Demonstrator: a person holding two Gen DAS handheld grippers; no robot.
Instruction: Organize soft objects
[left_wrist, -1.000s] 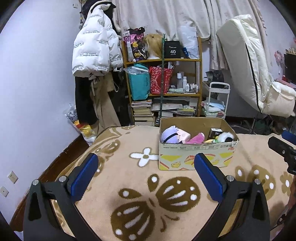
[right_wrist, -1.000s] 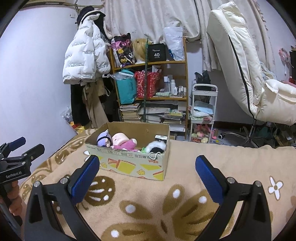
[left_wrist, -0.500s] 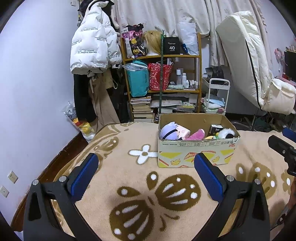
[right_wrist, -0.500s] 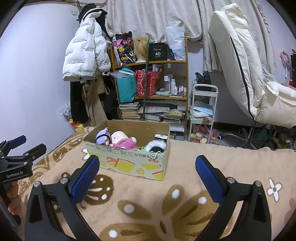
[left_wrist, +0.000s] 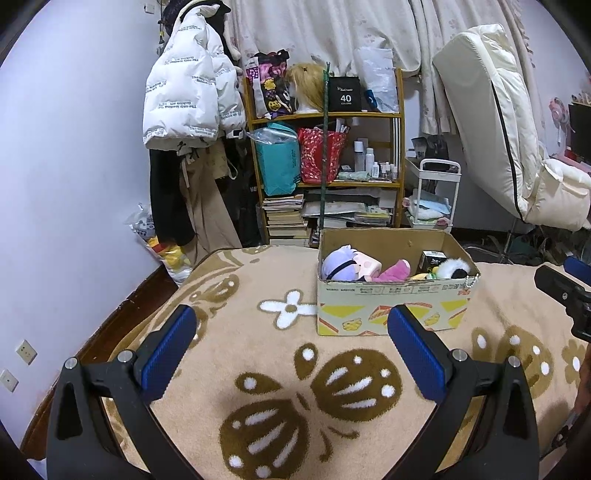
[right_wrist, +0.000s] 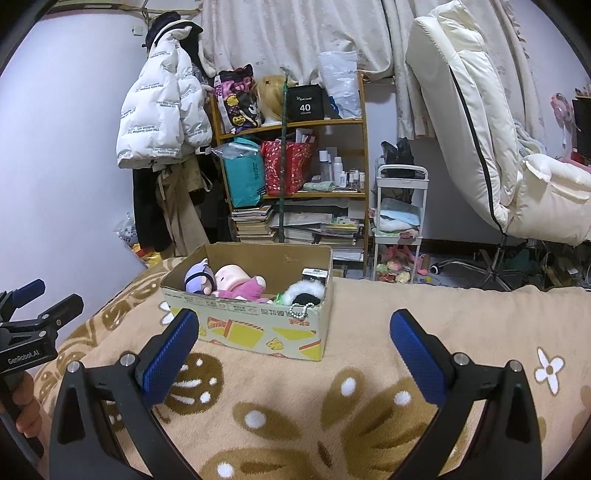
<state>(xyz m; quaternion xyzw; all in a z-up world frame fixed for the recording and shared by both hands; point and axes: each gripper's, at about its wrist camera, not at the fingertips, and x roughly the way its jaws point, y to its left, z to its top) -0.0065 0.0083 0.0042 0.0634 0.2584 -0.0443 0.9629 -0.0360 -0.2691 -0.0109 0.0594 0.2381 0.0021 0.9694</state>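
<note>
Left gripper (left_wrist: 291, 325): my blue-padded fingers stand wide apart across the lower half of the left wrist frame, holding nothing, hovering over the blanket.
Right gripper (right_wrist: 293, 328): fingers likewise spread apart and empty, filling the lower half of the right wrist frame.
Open room: I see bare tan blanket (left_wrist: 258, 354) with brown flower shapes between and ahead of both pairs of fingers — no clutter before the box.
Edges: in the left wrist frame the blanket drops off at lower left onto a dark wooden border beside the wall; in the right wrist frame its far edge runs across centre right, floor beyond.
Cardboard box (left_wrist: 391, 306): open-topped, standing on the blanket at centre right of the left wrist frame, just above my right-hand finger pad; in the right wrist frame (right_wrist: 255, 328) it sits centre left, nearer the left-hand pad.
Soft toys: inside the box — a purple-haired plush (left_wrist: 338, 262), a pink plush (left_wrist: 395, 271) and a white-and-black fluffy toy (left_wrist: 452, 267), all well apart from my fingers.
Backdrop: wooden shelf (left_wrist: 325, 162), white puffer jacket (left_wrist: 184, 92), cream chair (right_wrist: 487, 147) against the far wall.
</note>
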